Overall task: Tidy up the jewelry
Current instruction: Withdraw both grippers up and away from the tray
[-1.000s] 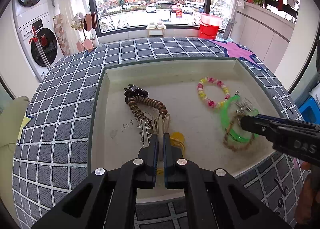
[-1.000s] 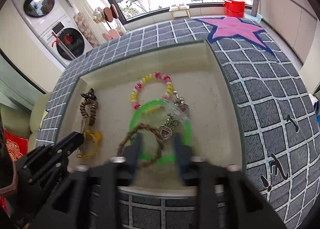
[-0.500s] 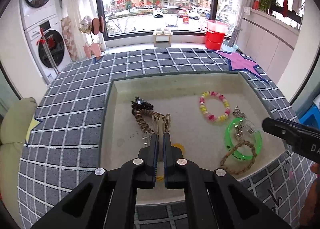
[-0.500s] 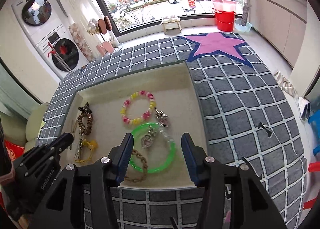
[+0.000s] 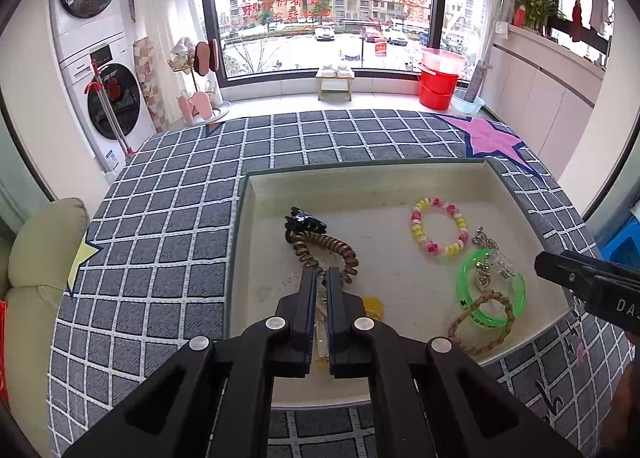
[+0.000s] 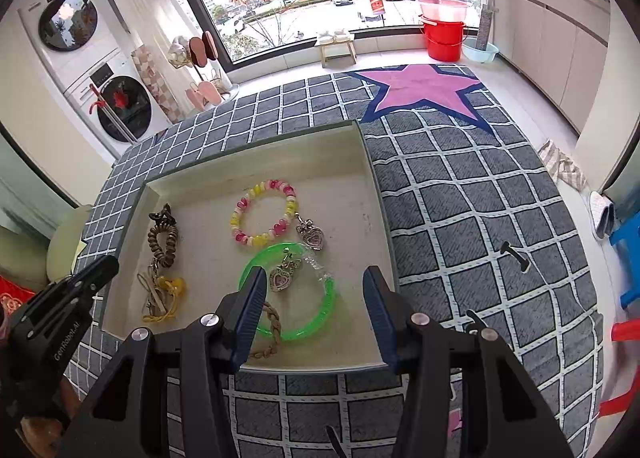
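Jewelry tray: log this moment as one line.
tray: jewelry inside | left gripper: shut, over brown coil | right gripper: open, empty, above green bangle

both views are bright with even daylight from the big window (image 5: 332,18) at the back, whose upper glass is slightly washed out. shadows in the cream tray (image 5: 400,186) are soft and faint. focus is sharp across the middle. fisheye bending curves the checked rug (image 6: 460,194) and walls, with black vignette at the corners.
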`<state>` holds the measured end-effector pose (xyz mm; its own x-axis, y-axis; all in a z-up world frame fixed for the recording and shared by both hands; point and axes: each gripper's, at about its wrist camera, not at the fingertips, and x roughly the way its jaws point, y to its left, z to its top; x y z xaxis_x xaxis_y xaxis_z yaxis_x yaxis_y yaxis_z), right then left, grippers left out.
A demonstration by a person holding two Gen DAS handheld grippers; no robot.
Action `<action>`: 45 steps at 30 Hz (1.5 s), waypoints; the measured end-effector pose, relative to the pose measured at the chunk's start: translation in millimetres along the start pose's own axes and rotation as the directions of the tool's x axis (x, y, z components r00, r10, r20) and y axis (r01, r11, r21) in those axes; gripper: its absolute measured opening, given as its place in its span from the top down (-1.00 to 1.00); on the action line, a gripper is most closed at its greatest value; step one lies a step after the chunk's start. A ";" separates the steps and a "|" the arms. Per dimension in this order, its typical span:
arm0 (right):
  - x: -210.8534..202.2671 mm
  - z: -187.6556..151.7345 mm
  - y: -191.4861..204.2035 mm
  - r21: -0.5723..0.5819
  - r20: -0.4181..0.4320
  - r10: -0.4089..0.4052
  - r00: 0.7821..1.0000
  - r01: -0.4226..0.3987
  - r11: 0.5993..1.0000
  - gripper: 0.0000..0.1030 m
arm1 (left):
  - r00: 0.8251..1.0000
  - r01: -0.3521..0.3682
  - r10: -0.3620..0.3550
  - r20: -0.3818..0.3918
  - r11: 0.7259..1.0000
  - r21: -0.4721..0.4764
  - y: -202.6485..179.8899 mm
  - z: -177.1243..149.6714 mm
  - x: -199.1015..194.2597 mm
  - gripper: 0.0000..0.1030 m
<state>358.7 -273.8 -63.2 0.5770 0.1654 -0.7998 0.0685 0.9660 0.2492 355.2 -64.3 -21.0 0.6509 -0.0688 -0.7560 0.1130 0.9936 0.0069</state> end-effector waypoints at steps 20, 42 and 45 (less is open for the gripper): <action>-4.4 -3.6 9.3 -0.018 0.011 0.002 1.000 -0.002 1.000 -0.66 | 1.000 0.001 0.001 0.029 0.998 -0.067 25.8 -10.2 -3.6 -1.00; -16.8 -39.7 30.1 -0.100 0.005 -0.022 1.000 0.022 0.995 -1.00 | 0.988 -0.147 0.150 0.027 0.985 -0.091 27.2 -63.5 114.3 -1.00; -23.2 -49.7 30.1 -0.103 0.008 -0.024 1.000 0.024 0.994 -1.00 | 0.989 -0.145 0.148 0.021 0.985 -0.091 28.9 -80.1 114.1 -1.00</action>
<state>307.0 -238.7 -64.2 0.5816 0.1409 -0.8011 -0.0020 0.9851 0.1719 372.6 -36.3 -159.5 0.6761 0.0768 -0.7328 -0.0518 0.9970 0.0567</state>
